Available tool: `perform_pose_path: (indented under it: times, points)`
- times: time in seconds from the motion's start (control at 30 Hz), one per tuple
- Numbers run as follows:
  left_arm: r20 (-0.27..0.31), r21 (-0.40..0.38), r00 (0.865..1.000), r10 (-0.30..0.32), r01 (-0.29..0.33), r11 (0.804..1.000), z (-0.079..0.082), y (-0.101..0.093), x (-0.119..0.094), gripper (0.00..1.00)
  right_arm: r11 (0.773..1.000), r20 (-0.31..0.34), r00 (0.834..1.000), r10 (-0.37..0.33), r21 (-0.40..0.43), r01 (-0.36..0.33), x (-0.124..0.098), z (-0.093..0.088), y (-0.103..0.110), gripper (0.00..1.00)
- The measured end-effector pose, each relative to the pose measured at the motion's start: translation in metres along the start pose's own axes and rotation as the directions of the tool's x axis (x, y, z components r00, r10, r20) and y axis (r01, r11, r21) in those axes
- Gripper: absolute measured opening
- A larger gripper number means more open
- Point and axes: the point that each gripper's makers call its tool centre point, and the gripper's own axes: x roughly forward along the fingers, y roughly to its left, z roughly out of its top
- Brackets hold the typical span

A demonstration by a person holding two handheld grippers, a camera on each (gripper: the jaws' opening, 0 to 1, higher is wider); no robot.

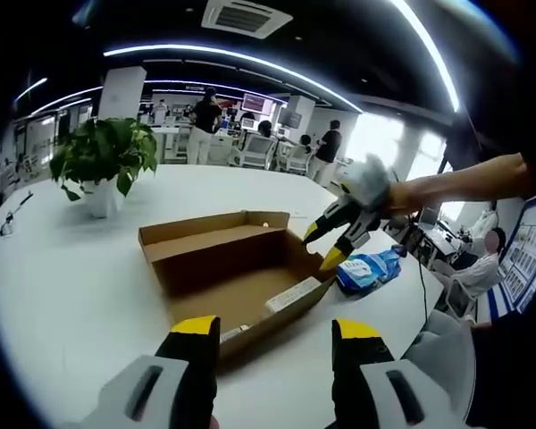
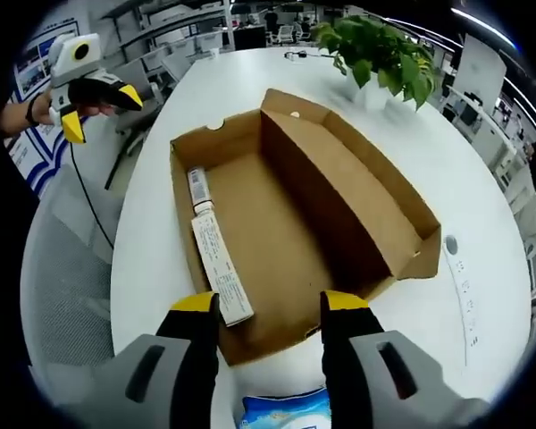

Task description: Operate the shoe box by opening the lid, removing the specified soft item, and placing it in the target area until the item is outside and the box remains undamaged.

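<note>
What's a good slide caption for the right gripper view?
Open right gripper poised over an open cardboard shoe box on a white table, blue-and-white soft pack already outside.

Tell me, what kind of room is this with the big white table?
Probably an open office. Behind the white table there are desks with people working, long strip ceiling lights, and a potted plant beside the open cardboard box.

Brown shoe box, blue-white soft item, white table, green plant.
</note>
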Motion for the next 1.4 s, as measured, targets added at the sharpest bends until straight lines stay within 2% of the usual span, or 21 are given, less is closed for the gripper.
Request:
perform_pose_path:
  times: [0.3,0.53,0.63,0.73,1.13,1.27,1.4]
  points:
    - [0.001,-0.009,1.0,0.008,-0.008,1.0,-0.003,-0.001,-0.002,0.51,0.989,-0.118,0.992,0.052,-0.129,-0.067,0.021,-0.011,0.005,0.43]
    - [-0.005,-0.011,1.0,0.017,-0.017,1.0,-0.007,0.002,-0.007,0.51,0.982,-0.149,0.985,0.085,-0.157,-0.109,0.034,-0.008,0.005,0.43]
    - [-0.007,-0.01,1.0,0.023,-0.023,1.0,-0.009,0.003,-0.01,0.51,0.971,-0.181,0.979,0.088,-0.203,-0.125,0.039,-0.011,0.007,0.41]
    - [-0.007,-0.014,1.0,0.027,-0.027,1.0,-0.01,0.005,-0.011,0.51,0.969,-0.168,0.983,0.072,-0.223,-0.109,0.039,-0.007,0.002,0.44]
    - [-0.011,-0.013,1.0,0.028,-0.028,1.0,-0.012,0.001,-0.013,0.51,0.968,-0.18,0.982,0.05,-0.236,-0.092,0.034,-0.012,-0.007,0.41]
    - [-0.014,-0.012,1.0,0.023,-0.023,1.0,-0.013,0.0,-0.012,0.51,0.963,-0.159,0.983,0.093,-0.235,-0.129,0.035,-0.005,0.004,0.43]
    - [-0.013,-0.007,1.0,0.021,-0.021,1.0,-0.012,-0.002,-0.011,0.51,0.95,-0.183,0.978,0.095,-0.276,-0.144,0.043,-0.003,0.009,0.4]
